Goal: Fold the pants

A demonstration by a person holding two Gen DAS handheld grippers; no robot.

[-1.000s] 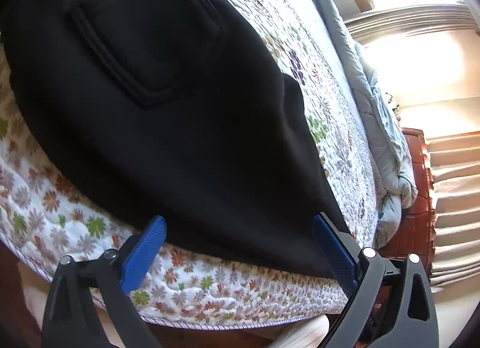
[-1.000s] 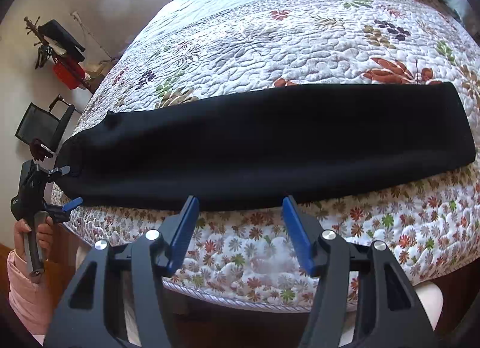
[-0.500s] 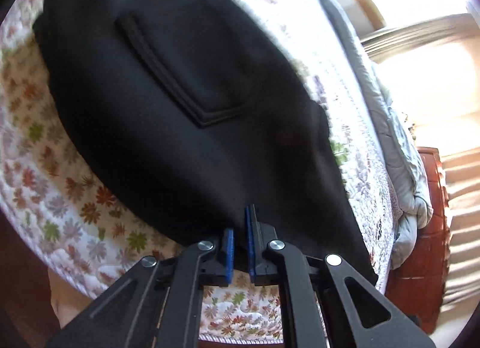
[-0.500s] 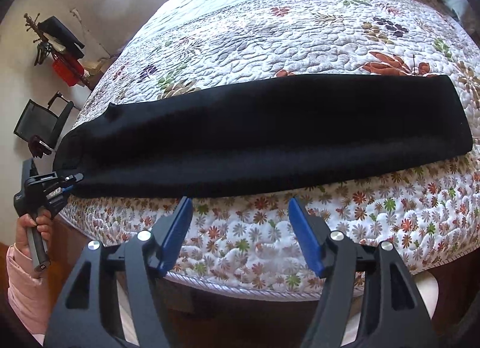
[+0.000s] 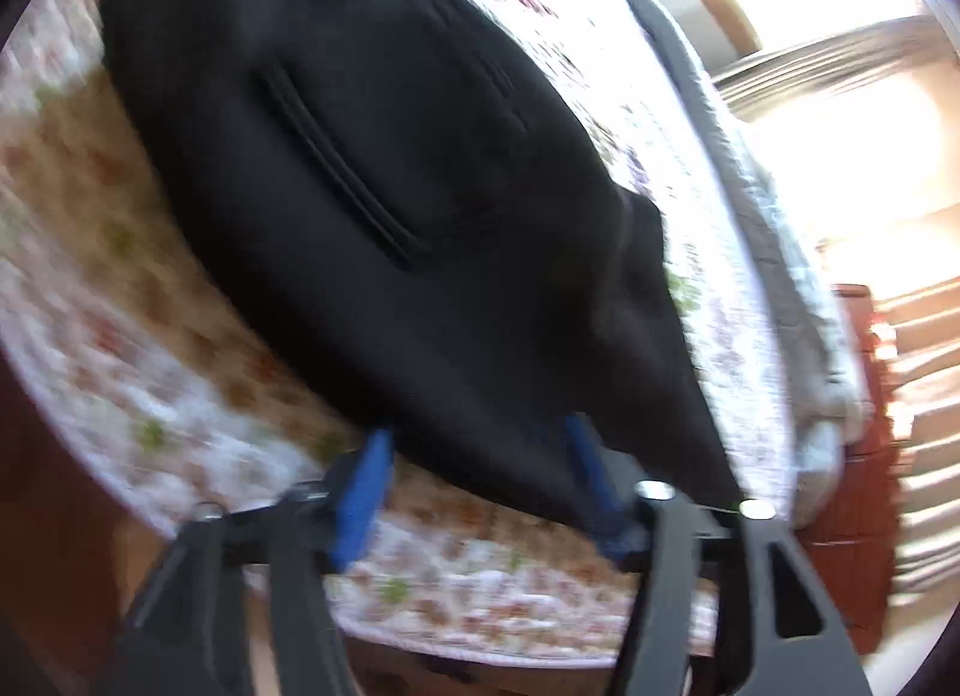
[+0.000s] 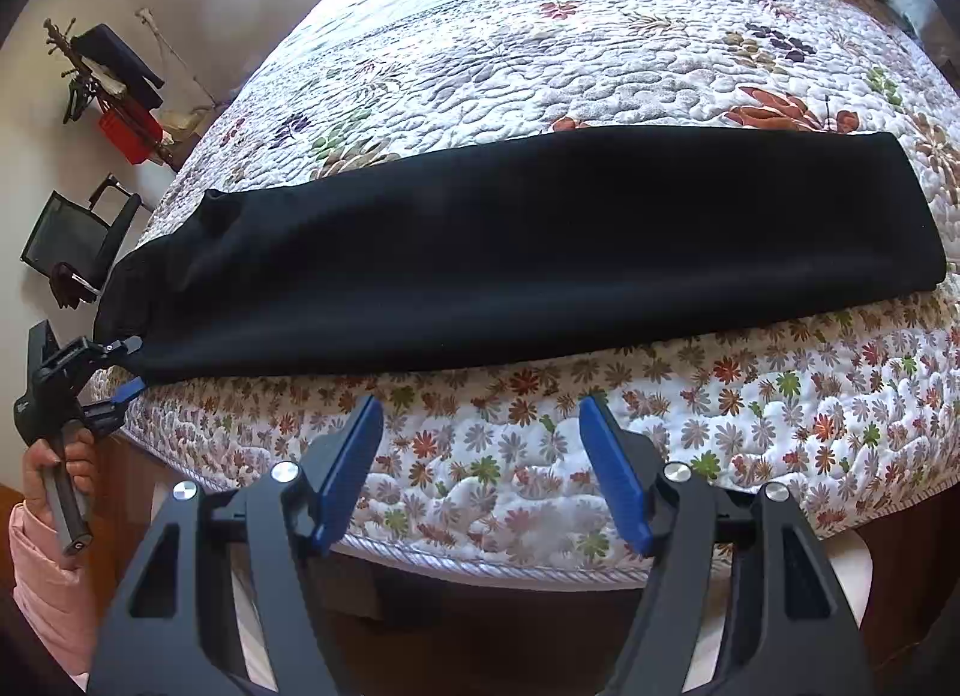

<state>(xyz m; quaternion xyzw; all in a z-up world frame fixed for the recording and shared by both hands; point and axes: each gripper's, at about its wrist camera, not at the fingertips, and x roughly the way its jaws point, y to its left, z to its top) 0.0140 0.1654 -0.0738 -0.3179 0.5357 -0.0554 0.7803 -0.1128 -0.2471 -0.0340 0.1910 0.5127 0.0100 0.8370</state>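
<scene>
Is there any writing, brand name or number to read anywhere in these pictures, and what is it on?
No readable text.
A small pale mark on the black handheld left gripper, low on its body in the right wrist view: too small to read.
Black folded pants, floral quilted bedspread: no labels or print visible.
The left wrist view is motion-blurred.

Motion-blurred quilt (image 5: 180, 348), pants' waist edge (image 5: 480, 456)

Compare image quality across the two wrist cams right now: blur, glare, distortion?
Left wrist view: heavy motion blur, smearing the quilt pattern and the pants pocket seam; the window area at upper right is blown out. Right wrist view: sharp and evenly lit; quilt stitching is crisp, the pants read as near-featureless black, and fisheye bends the bed edge.
</scene>
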